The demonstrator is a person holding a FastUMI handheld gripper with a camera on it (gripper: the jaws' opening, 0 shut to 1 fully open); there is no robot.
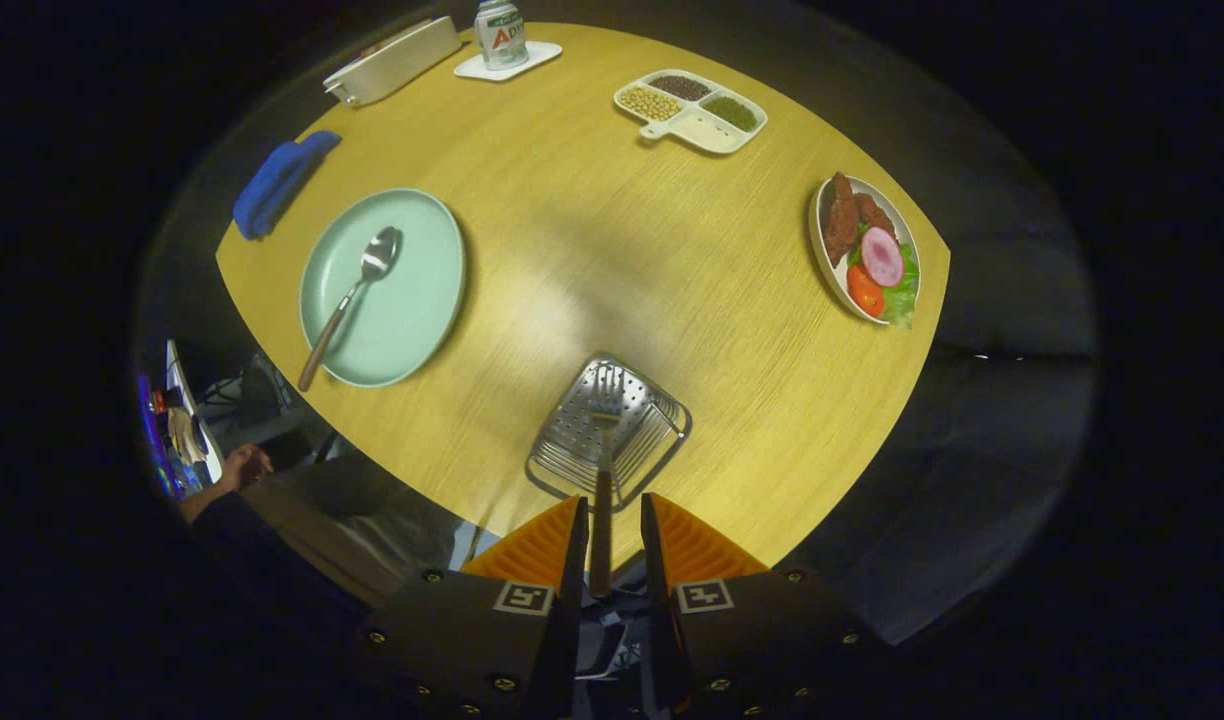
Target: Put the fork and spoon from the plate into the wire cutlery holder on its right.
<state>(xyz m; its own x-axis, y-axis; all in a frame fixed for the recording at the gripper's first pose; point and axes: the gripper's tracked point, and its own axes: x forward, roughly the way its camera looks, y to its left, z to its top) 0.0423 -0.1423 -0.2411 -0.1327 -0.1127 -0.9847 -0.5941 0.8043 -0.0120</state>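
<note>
— Nearest the lens, what have the orange fingers point(662, 545) got?

— Gripper point(612, 535) is narrowed to a slim gap with the fork point(602, 470) standing in it, brown handle between the pads, tines ahead inside the wire cutlery holder point(609, 432). Whether both pads actually press the handle, I cannot tell; its lower end is lost in shadow between the fingers.

— And starting from the left?

— A person's hand point(244, 465) and dark sleeve at the table's edge, partly cut off, with clutter behind too blurred to name. Then a blue cloth point(277, 182), and the green plate point(383, 286) with the spoon point(349, 297) on it, handle tip overhanging the rim.

— Further right?

— White tray point(392, 60), can point(500, 32) with its top cut off, divided dish of grains point(691, 110), and a food plate point(867, 250) at the table point(592, 230) edge.
</note>
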